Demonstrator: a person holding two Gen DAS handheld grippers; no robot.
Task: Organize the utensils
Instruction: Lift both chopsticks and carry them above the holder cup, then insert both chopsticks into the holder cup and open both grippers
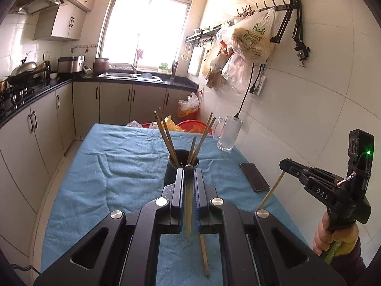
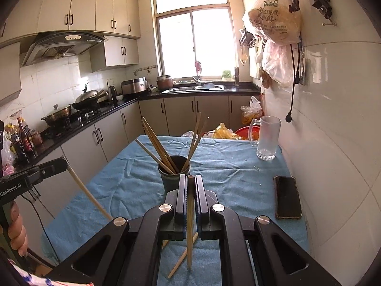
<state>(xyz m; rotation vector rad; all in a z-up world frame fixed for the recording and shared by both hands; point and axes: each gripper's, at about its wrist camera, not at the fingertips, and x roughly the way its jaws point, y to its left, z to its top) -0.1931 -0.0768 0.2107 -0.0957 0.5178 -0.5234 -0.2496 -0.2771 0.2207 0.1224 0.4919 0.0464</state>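
A chopstick (image 1: 189, 212) is clamped upright between the closed jaws of the left gripper (image 1: 189, 170), and a second chopstick (image 2: 190, 217) is pinched the same way in the right gripper (image 2: 190, 178). Both are held just on the near side of the dark holder (image 2: 174, 170), which stands near the middle of the blue cloth (image 2: 133, 178) and is already filled with several chopsticks leaning outward. One loose chopstick (image 2: 182, 259) is left lying on the cloth below the grippers. The step in hand is judged to be the carrying of the gripped pair to the holder. Next, each stick must be raised above the rim, tipped over the opening, lowered among the others and only then released. The phone (image 2: 287, 199) and the glass mug (image 2: 266, 138), to the right, are best avoided.
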